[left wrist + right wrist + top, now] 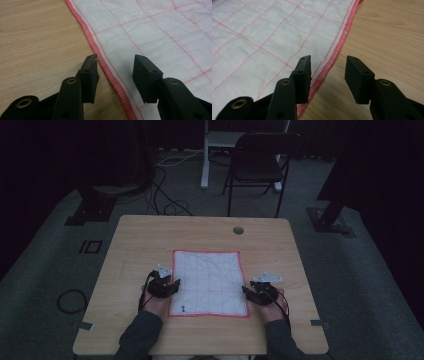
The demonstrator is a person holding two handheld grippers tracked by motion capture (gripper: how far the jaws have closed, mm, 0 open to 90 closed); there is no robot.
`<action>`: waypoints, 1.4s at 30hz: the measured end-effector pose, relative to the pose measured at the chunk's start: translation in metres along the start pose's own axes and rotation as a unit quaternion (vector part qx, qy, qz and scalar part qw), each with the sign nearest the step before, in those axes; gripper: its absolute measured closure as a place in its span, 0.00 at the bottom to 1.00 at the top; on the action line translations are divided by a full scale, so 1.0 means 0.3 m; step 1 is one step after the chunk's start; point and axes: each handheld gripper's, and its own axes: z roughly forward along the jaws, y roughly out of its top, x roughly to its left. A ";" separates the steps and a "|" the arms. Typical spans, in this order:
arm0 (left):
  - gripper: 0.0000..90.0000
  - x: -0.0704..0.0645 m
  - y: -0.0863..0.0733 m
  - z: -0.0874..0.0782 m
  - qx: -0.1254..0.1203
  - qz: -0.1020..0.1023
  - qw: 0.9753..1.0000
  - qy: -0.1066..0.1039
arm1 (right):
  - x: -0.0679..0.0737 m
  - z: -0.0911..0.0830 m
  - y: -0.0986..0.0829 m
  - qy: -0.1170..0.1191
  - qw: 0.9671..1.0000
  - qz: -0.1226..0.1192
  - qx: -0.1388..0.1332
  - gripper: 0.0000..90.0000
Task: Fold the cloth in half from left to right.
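While the wooden desk point(150, 240) carried the work, a white cloth point(207, 280) with a red grid and red hem lay flat near its middle, toward the person's side. Behind the desk stood a dark folding chair point(257, 162). Left gripper point(164, 285) sat at the cloth's left edge, jaws apart and astride the red hem point(100, 55), one over bare wood, one over cloth. Right gripper point(262, 290) sat at the right edge, jaws likewise apart across the hem. A small blue mark point(183, 308) showed near the cloth's near-left corner.
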 end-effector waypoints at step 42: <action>0.98 0.048 0.001 0.002 -0.002 -0.069 0.997 -0.018 | 0.077 0.002 -0.033 0.009 1.000 -0.025 0.015 0.63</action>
